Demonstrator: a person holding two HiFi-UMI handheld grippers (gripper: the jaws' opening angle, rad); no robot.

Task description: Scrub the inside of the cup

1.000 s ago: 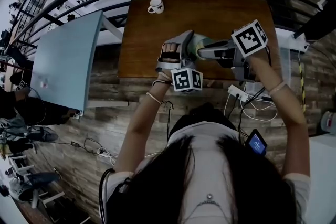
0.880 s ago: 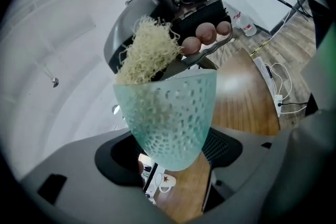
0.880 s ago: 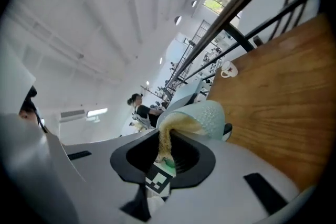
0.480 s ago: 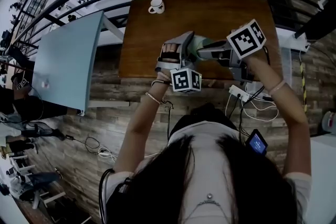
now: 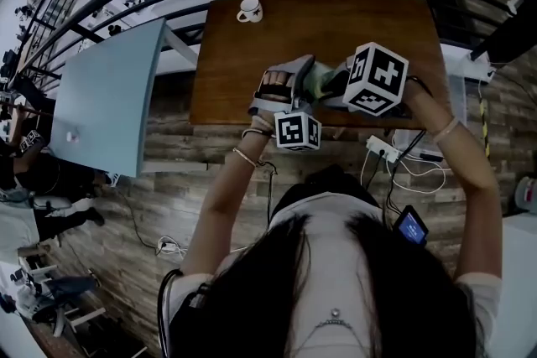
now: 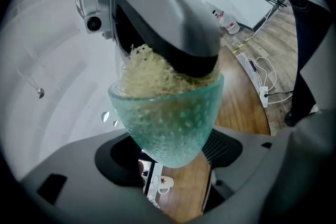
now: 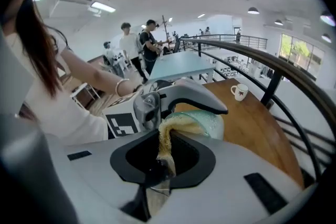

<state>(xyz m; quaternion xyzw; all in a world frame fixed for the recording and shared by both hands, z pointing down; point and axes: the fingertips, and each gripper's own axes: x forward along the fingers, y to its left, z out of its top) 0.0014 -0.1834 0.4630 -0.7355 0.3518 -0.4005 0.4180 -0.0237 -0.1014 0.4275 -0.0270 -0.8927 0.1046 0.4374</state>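
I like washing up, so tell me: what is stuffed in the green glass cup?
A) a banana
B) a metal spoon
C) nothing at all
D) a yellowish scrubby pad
D: the left gripper view shows a yellowish scrubby pad filling the mouth of the green glass cup, and the right gripper pinches the pad's other end.

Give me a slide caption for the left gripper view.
Left gripper grips a dimpled green glass cup; right gripper holds a pale fibrous scrubber in its mouth.
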